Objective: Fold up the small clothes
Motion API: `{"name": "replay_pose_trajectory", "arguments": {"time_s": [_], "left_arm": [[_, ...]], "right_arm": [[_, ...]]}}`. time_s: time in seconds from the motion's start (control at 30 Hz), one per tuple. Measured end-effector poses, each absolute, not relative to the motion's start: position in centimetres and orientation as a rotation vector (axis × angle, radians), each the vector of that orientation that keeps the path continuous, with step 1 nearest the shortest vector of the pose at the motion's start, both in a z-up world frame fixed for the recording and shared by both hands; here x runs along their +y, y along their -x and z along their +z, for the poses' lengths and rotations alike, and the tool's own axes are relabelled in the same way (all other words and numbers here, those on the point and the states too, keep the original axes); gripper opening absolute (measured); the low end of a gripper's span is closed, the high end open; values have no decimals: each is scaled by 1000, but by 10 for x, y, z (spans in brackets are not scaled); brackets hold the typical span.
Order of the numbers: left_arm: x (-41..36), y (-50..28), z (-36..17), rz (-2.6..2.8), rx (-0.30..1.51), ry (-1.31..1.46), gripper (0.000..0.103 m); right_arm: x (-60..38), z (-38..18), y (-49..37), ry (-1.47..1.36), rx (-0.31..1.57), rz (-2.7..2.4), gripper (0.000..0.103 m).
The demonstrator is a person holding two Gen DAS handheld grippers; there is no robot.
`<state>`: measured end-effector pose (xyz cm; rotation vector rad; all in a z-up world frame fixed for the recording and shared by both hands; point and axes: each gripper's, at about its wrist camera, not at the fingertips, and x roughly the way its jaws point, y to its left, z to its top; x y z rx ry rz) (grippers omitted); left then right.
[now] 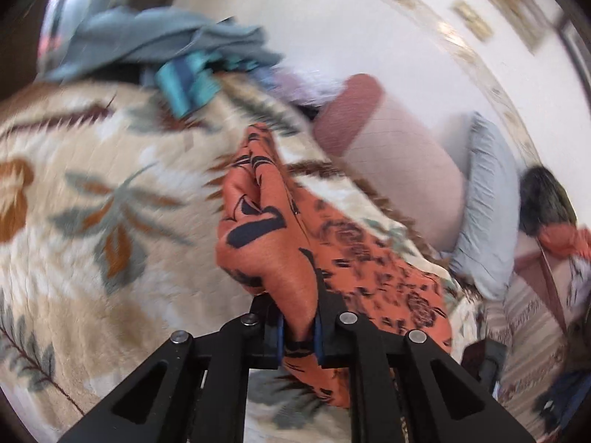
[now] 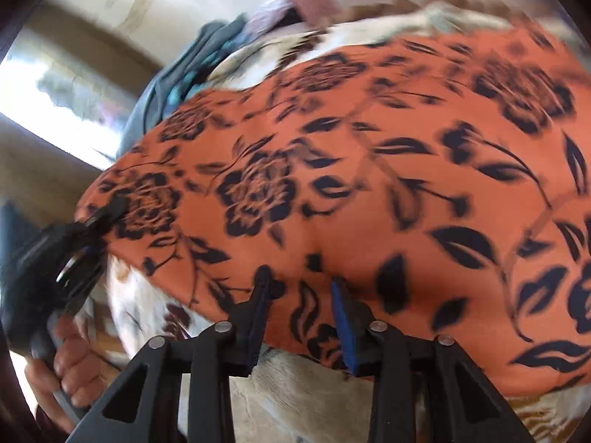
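Floral plush blanket [image 1: 92, 192] underlies a silky orange cloth [image 2: 369, 170]; left gripper [image 1: 299, 328] pinches its bunched corner, right gripper [image 2: 303, 295] straddles its edge, jaws partly apart.

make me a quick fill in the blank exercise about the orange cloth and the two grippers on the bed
1. The left gripper is shut on a bunched edge of the ____ floral cloth.
2. The cloth lies spread over a blanket printed with ____.
3. The right gripper has its jaws ____, with the cloth's near edge between them.
4. At the blanket's far edge lies a heap of clothes, mostly ____ in colour.

Missing words: orange; leaves; open; blue-grey
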<state>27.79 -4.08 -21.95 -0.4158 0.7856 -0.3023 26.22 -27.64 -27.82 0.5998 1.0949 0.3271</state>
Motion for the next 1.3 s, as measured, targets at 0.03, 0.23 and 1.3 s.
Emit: {"name": "replay_pose_trajectory", "arguments": {"time_s": [0.03, 0.23, 1.3], "left_arm": [[-53, -273, -207, -330, 765, 374, 12], [-148, -245, -159, -529, 682, 201, 11], [-114, -303, -289, -562, 939, 343, 60]], "right_arm": [[-291, -277, -260, -645, 1077, 309, 36], [-401, -254, -223, -803, 856, 117, 36], [-434, -320, -257, -1284, 769, 145, 69]]}}
